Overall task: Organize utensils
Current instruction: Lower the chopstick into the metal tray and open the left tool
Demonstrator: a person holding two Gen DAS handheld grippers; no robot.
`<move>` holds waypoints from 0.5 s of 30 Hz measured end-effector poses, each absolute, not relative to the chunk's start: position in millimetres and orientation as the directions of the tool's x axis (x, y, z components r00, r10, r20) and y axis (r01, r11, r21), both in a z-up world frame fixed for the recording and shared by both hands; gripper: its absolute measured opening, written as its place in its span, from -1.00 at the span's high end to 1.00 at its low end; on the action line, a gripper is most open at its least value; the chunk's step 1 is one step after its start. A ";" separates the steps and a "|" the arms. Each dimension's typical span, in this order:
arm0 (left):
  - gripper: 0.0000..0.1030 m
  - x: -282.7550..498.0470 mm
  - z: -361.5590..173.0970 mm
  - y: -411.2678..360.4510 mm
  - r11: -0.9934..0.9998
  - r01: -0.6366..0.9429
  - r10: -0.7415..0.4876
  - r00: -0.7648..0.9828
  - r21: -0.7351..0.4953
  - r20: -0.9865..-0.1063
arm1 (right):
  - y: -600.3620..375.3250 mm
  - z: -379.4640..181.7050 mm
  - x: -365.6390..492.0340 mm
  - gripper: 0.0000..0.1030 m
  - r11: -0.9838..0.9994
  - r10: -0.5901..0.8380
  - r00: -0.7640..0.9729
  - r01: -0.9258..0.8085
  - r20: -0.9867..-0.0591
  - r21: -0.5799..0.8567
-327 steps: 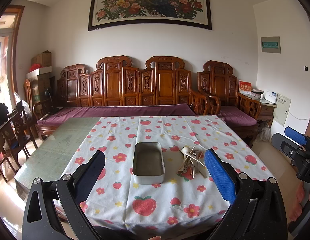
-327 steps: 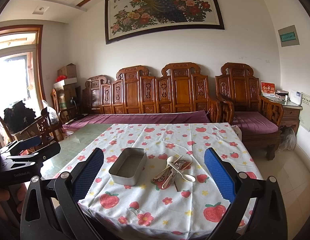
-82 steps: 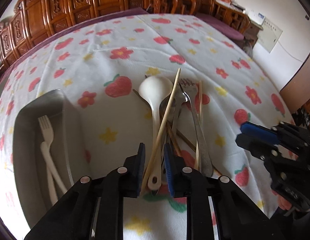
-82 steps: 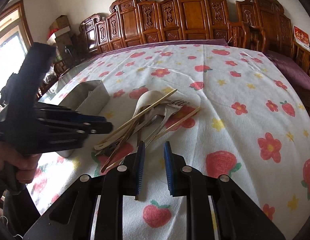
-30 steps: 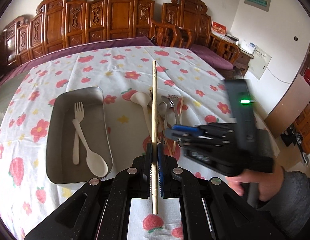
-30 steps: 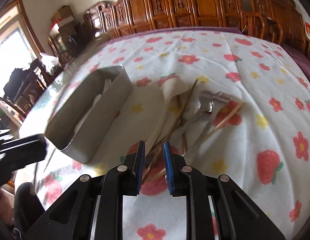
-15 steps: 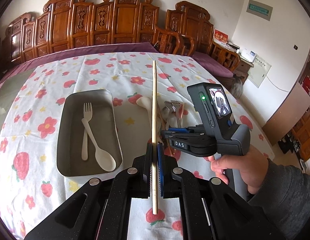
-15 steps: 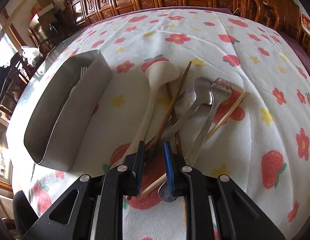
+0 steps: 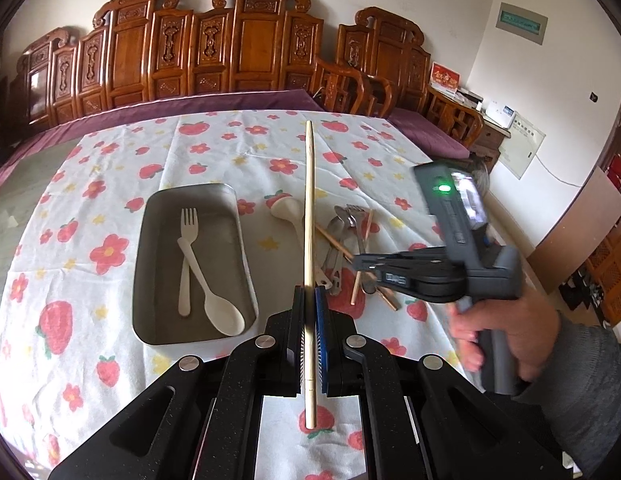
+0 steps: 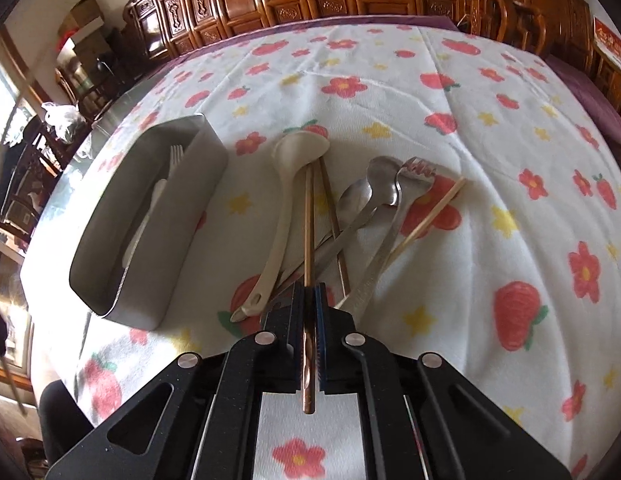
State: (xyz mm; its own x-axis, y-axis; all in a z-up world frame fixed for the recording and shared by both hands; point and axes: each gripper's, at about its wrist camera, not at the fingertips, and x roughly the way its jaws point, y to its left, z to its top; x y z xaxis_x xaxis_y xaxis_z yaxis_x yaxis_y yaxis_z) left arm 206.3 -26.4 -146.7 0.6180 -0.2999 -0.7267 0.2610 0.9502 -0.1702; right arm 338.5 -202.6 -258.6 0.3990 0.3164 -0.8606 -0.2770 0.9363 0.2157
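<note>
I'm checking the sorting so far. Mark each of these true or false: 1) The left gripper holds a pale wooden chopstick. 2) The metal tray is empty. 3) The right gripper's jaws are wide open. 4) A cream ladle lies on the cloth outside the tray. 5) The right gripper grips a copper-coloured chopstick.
1) True: the left gripper is shut on the pale wooden chopstick.
2) False: the metal tray holds a cream fork and a cream spoon.
3) False: the right gripper has just closed.
4) True: the cream ladle lies beside the tray.
5) True: it is shut on the copper-coloured chopstick.

No legible text; red card (image 9: pixel 444 79) and wall panel (image 9: pixel 520 21) markings blurred.
</note>
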 end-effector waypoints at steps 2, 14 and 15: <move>0.92 208.0 -145.8 -25.1 0.952 0.258 -0.293 0.620 -0.164 -0.728 | -206.1 -252.2 333.4 0.88 0.939 0.304 0.410 -0.282 -0.860 0.198; 0.92 241.7 -161.6 0.7 0.969 0.211 -0.230 0.593 -0.127 -0.771 | -223.3 -215.8 311.0 0.88 0.937 0.299 0.481 -0.311 -0.824 0.158; 0.92 246.6 -164.3 4.6 0.971 0.203 -0.222 0.589 -0.124 -0.777 | -223.2 -213.8 310.0 0.88 0.936 0.303 0.484 -0.314 -0.821 0.160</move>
State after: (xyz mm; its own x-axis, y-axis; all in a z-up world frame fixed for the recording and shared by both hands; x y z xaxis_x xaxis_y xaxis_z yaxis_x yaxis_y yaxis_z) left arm 246.6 4.6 -164.3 0.5894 -0.2224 -0.7766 0.2028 0.9713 -0.1242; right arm 310.0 -223.2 -213.8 0.4837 0.3025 -0.8213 -0.3143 0.9358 0.1596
